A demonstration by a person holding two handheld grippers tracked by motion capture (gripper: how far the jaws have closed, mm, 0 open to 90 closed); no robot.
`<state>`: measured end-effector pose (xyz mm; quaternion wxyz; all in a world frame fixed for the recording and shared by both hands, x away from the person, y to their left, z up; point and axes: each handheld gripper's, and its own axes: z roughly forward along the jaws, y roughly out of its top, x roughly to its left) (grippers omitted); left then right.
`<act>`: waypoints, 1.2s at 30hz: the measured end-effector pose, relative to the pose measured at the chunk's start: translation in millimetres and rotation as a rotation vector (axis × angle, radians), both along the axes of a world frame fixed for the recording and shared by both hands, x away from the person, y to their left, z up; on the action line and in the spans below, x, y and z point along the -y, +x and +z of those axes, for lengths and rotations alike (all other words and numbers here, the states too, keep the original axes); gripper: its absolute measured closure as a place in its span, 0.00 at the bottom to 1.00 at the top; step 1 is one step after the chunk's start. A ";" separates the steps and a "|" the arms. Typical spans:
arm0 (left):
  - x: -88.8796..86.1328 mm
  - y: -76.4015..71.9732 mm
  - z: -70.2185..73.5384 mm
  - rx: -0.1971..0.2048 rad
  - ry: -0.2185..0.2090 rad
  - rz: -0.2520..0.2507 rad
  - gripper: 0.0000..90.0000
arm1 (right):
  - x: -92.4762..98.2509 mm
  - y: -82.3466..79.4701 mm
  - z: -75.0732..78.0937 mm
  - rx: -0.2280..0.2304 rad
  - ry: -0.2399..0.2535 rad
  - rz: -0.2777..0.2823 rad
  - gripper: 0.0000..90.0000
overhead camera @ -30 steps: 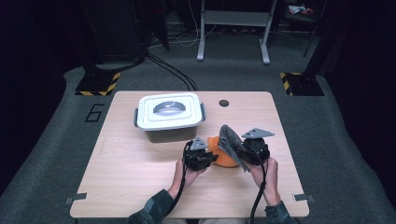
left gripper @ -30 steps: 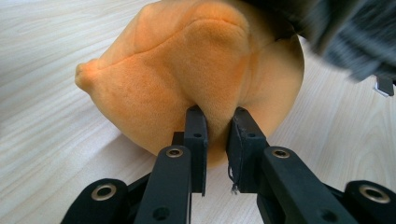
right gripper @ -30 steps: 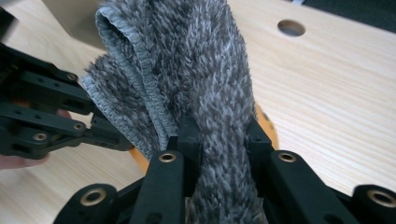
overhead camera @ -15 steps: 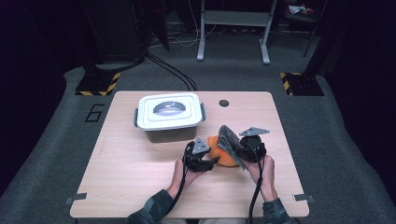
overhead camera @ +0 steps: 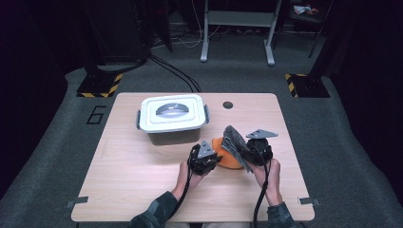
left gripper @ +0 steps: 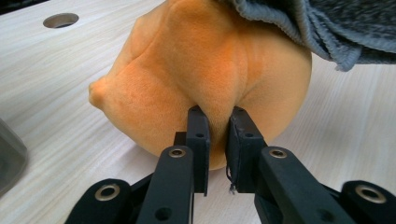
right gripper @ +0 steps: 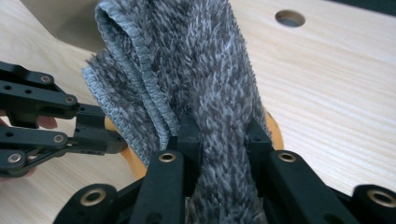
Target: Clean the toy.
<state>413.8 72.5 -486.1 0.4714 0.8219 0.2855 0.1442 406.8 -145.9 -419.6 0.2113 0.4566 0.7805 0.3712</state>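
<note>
Grey cloth [right gripper: 205,93] drapes over the orange plush [left gripper: 201,79], hiding its top, and the lidded box [overhead camera: 172,118] conceals its own contents on the bench [overhead camera: 119,190].

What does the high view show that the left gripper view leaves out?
High view: the white lidded plastic box, both hands, and the right gripper holding the grey fluffy towel.

Left gripper view: the left gripper with its jaws pinching a fold of the soft orange plush ball.

Shared: the ball, the towel on it, the light wooden table.
</note>
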 end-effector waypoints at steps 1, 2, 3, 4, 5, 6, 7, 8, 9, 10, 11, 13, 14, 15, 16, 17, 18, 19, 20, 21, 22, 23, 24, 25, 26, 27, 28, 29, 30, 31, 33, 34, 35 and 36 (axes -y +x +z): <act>0.6 -0.3 1.1 0.000 -0.009 0.010 0.90 | 1.4 -1.3 1.9 0.008 0.004 -0.003 0.83; 0.1 -0.1 3.2 -0.006 -0.004 0.005 0.91 | 2.2 -3.0 4.0 0.013 0.006 -0.010 0.83; 0.5 -0.4 4.5 -0.010 -0.007 0.007 0.91 | 3.6 -4.1 6.1 0.021 0.007 -0.011 0.83; 0.5 -0.4 5.3 -0.016 -0.011 0.007 0.91 | 4.4 -6.3 8.9 0.026 0.015 -0.016 0.83; 0.7 -0.4 5.8 -0.021 -0.012 0.009 0.91 | 4.9 -7.4 10.5 0.031 0.012 -0.014 0.83; 0.8 -0.3 6.1 -0.030 -0.018 0.011 0.91 | 4.7 -9.2 12.5 0.037 0.010 -0.012 0.83; 0.6 0.2 6.5 -0.053 -0.039 0.014 0.91 | 3.3 -12.9 16.1 0.049 0.008 -0.005 0.83; 0.6 0.2 6.5 -0.053 -0.039 0.014 0.91 | 3.3 -12.9 16.1 0.049 0.008 -0.005 0.83; 0.8 0.0 6.8 -0.060 -0.048 0.019 0.91 | 2.0 -14.2 17.4 0.053 0.004 0.000 0.83; 0.3 0.1 7.9 -0.063 -0.048 0.019 0.91 | 0.3 -15.6 18.4 0.057 0.004 0.005 0.83; 0.1 -0.5 9.0 -0.069 -0.053 0.020 0.91 | -1.4 -16.6 19.2 0.059 0.000 0.013 0.83; 0.3 -2.4 11.4 -0.081 -0.068 0.019 0.91 | -6.2 -17.7 19.5 0.061 -0.007 0.028 0.83; 0.4 -3.4 12.8 -0.076 -0.066 0.016 0.91 | -12.3 -16.7 17.2 0.056 -0.025 0.043 0.83; 0.9 -4.6 14.4 -0.078 -0.065 0.015 0.91 | -15.5 -15.5 14.9 0.049 -0.037 0.046 0.83; 0.9 -4.6 14.4 -0.078 -0.065 0.015 0.91 | -15.5 -15.5 14.9 0.049 -0.037 0.046 0.83; 1.2 -4.1 13.5 -0.078 -0.064 0.023 0.91 | -19.2 -13.9 12.2 0.047 -0.054 0.040 0.83; 0.5 -3.1 12.7 -0.084 -0.062 0.026 0.91 | -21.8 -13.1 9.8 0.052 -0.069 0.032 0.83; -0.5 -1.8 11.7 -0.085 -0.057 0.024 0.91 | -23.2 -11.8 7.8 0.058 -0.078 0.034 0.83; -0.6 -1.2 10.6 -0.087 -0.061 0.029 0.91 | -24.1 -10.5 5.6 0.053 -0.074 0.027 0.82; -1.6 -0.6 9.9 -0.089 -0.052 0.026 0.91 | -23.6 -9.7 5.0 0.053 -0.072 0.030 0.82; -1.6 -0.6 9.9 -0.089 -0.052 0.026 0.91 | -23.6 -9.7 5.0 0.053 -0.072 0.030 0.82; -1.8 -0.6 9.6 -0.091 -0.053 0.026 0.91 | -22.7 -9.4 4.4 0.050 -0.072 0.028 0.82; -1.9 -0.5 9.5 -0.090 -0.052 0.027 0.91 | -22.7 -9.4 4.4 0.050 -0.072 0.028 0.82; -2.1 -0.1 9.2 -0.090 -0.050 0.030 0.91 | -22.0 -9.5 4.3 0.050 -0.071 0.024 0.82; -2.4 0.3 8.8 -0.092 -0.055 0.028 0.90 | -19.4 -9.2 3.4 0.056 -0.088 0.004 0.82; -2.4 0.2 8.4 -0.102 -0.060 0.031 0.90 | -17.0 -9.2 2.6 0.051 -0.086 0.003 0.82; -2.8 0.8 8.1 -0.099 -0.056 0.029 0.90 | -17.0 -9.2 2.6 0.051 -0.086 0.003 0.82; -2.9 1.0 7.6 -0.102 -0.059 0.028 0.90 | -12.0 -8.7 0.2 0.042 -0.072 -0.007 0.82; -2.8 1.1 7.1 -0.102 -0.061 0.026 0.90 | -12.0 -8.7 0.2 0.042 -0.072 -0.007 0.82; -2.6 0.7 6.8 -0.102 -0.061 0.024 0.89 | -6.8 -8.2 -2.1 0.034 -0.063 -0.011 0.82; -2.4 0.5 6.7 -0.100 -0.060 0.024 0.89 | -2.1 -7.9 -3.9 0.032 -0.060 -0.022 0.82; -2.4 0.5 6.7 -0.100 -0.060 0.024 0.89 | -2.1 -7.9 -3.9 0.032 -0.060 -0.022 0.82; -2.9 0.9 6.4 -0.104 -0.063 0.020 0.89 | 2.9 -7.2 -6.1 0.026 -0.054 -0.034 0.82; -2.9 0.9 6.4 -0.104 -0.063 0.020 0.89 | 2.9 -7.2 -6.1 0.026 -0.054 -0.034 0.82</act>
